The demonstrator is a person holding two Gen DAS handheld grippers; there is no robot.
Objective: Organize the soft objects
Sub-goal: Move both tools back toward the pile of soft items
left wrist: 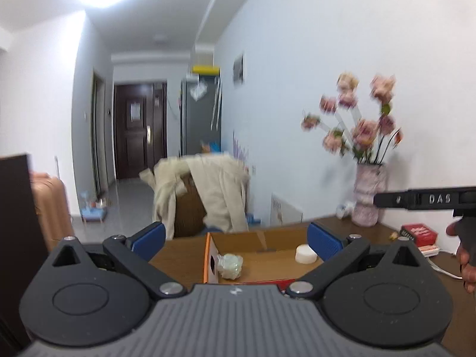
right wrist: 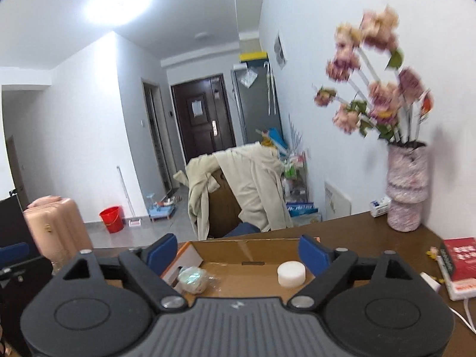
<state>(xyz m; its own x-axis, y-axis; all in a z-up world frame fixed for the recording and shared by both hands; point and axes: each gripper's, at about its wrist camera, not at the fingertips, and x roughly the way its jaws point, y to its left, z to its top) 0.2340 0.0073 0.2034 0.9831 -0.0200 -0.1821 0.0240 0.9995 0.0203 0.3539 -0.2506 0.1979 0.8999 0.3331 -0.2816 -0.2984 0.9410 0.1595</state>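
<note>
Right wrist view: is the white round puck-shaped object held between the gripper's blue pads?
No. The white round puck-shaped object lies on the floor of the open cardboard box, while the right gripper stands open and empty.

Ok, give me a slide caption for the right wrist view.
Open right claw above a brown cardboard box holding a white round puck and a plastic-wrapped pale bundle.

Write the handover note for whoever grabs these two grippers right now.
Left gripper: open, nothing between the fingers.
Right gripper: open, also empty.
Both point at the cardboard box on the wooden table.
In the box: a plastic-wrapped soft bundle at its left end, a white round piece at its right end.
Done: those two are in the box.
Left: no other soft item shows on the table; check outside these views.
</note>
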